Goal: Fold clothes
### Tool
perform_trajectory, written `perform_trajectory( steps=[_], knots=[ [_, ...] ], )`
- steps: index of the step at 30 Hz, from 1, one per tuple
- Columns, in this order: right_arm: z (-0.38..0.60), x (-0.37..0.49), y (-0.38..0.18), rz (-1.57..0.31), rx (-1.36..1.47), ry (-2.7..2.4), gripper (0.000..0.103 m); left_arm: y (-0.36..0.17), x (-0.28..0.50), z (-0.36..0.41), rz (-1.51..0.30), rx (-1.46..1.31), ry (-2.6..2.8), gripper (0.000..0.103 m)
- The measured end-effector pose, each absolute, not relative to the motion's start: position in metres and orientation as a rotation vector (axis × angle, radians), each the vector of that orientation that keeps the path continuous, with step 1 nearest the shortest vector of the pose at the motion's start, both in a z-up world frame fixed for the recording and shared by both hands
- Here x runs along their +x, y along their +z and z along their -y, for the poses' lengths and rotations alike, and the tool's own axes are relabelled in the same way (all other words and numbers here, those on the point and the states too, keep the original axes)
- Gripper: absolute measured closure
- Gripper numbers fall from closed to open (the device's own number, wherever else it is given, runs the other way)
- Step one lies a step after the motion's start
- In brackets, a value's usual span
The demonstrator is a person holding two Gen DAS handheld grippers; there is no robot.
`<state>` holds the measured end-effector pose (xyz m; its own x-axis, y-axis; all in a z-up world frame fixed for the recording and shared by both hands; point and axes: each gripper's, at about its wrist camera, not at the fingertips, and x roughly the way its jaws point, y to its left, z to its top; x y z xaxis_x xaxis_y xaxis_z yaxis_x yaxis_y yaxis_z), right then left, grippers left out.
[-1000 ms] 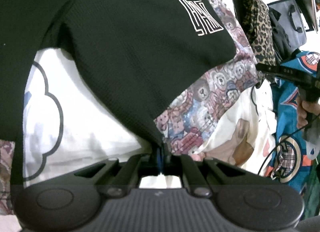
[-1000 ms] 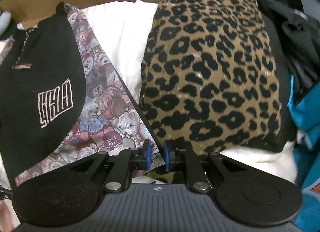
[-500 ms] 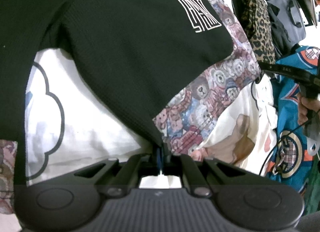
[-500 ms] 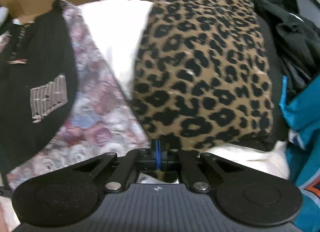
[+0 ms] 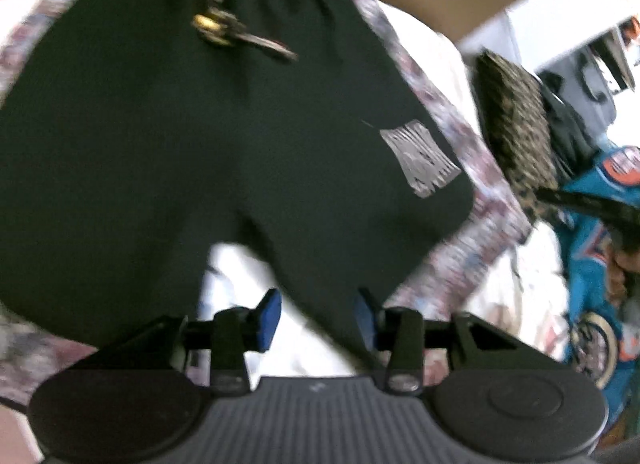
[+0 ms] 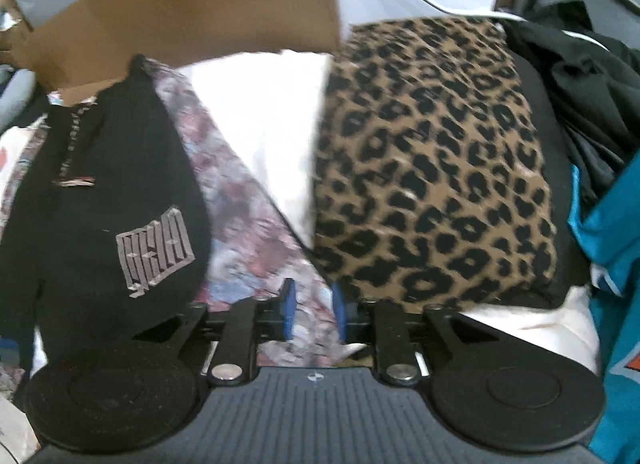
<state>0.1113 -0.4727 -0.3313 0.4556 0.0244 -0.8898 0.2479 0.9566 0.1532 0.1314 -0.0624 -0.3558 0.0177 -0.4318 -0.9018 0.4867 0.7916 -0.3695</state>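
Observation:
A black garment (image 5: 200, 143) with a pale logo (image 5: 420, 163) lies spread flat on a bear-patterned cloth (image 5: 460, 256). My left gripper (image 5: 316, 320) hovers over its near hem. Its jaws are opening, and a tip of the black hem lies loose between the blue pads (image 5: 268, 318), which do not press on it. In the right wrist view the same black garment (image 6: 100, 203) is at the left. My right gripper (image 6: 313, 310) hangs over the bear-patterned cloth (image 6: 248, 223), jaws opening, with nothing gripped between them.
A folded leopard-print piece (image 6: 432, 167) lies to the right on a white cloth (image 6: 264, 115). Behind stands a cardboard flap (image 6: 180, 15). Dark clothes (image 6: 580, 83) and a teal jersey (image 6: 612, 223) are piled at the far right. A person's hand (image 5: 624, 260) shows at the right edge.
Both grippers were shut half a second ago and now stand apart. The left let go of the black hem and rose, so more of the garment shows. The right also lifted a little.

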Motion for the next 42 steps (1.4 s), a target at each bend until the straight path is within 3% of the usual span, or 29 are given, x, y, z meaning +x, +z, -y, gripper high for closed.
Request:
perform_trajectory(
  steps=[2,22,37,40,42],
  knots=[
    [0.465,0.115,-0.327,-1.076,0.283,-0.112,0.07,-0.352,0.14,0.045,-1.363,0.05,-0.663,0.059],
    [0.355,0.125,-0.314,-1.04,0.215,0.165,0.07,-0.313,0.18,-0.136,-1.204,0.132,-0.218,0.059],
    [0.259,0.139,-0.318,-1.077,0.198,0.369,0.067,-0.36,0.175,-0.186,-1.149,0.058,-0.143,0.06],
    [0.238,0.142,-0.319,-1.085,0.175,0.42,0.062,-0.366,0.17,-0.187,-1.148,0.052,-0.155,0.06],
    [0.223,0.144,-0.322,-1.093,0.17,0.452,0.06,-0.371,0.167,-0.189,-1.15,0.034,-0.163,0.069]
  ],
)
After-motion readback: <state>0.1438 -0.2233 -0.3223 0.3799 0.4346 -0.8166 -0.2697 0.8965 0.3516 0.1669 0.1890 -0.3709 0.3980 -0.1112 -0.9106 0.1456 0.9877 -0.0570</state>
